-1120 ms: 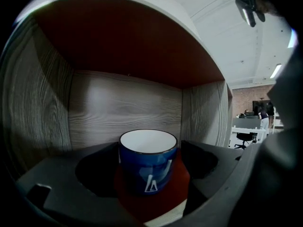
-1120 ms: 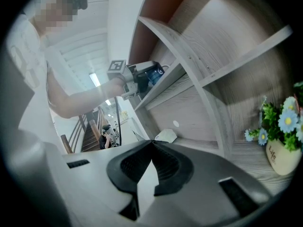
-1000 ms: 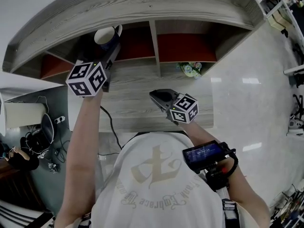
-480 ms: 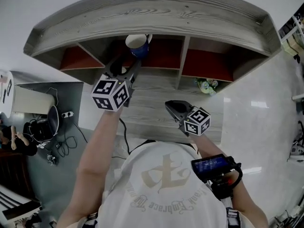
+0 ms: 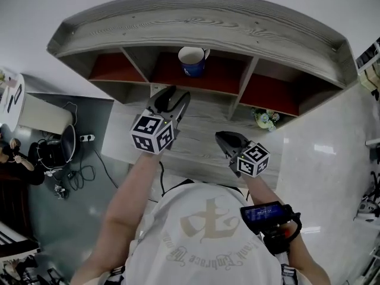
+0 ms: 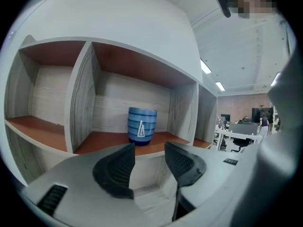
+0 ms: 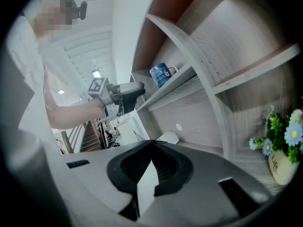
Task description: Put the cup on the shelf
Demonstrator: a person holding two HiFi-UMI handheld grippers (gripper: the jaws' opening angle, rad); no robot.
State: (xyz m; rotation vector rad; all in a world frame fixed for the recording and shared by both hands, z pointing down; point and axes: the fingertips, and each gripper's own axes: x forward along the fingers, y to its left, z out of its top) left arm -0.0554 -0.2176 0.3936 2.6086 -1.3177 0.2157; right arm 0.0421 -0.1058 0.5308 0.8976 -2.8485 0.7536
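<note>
The blue striped cup (image 5: 193,62) stands upright on the red-brown floor of the middle compartment of the grey wooden shelf (image 5: 196,22). In the left gripper view the cup (image 6: 142,125) stands alone, well beyond the jaws. My left gripper (image 5: 172,97) hangs over the desk in front of that compartment, clear of the cup. Its jaws (image 6: 149,150) have just been closing and stand partly apart with nothing between them. My right gripper (image 5: 222,138) waits lower right over the desk, shut and empty (image 7: 151,143). The right gripper view also catches the cup (image 7: 161,74) and the left gripper (image 7: 132,91).
A small pot of flowers (image 5: 265,120) sits on the desk under the right compartment, close to my right gripper. The left and right shelf compartments hold nothing. Cables and a white box (image 5: 44,114) lie on the floor to the left.
My left gripper has drawn back from the cup, which stays on the shelf, and its jaws have narrowed. The head view has shifted. The right gripper has kept its place.
</note>
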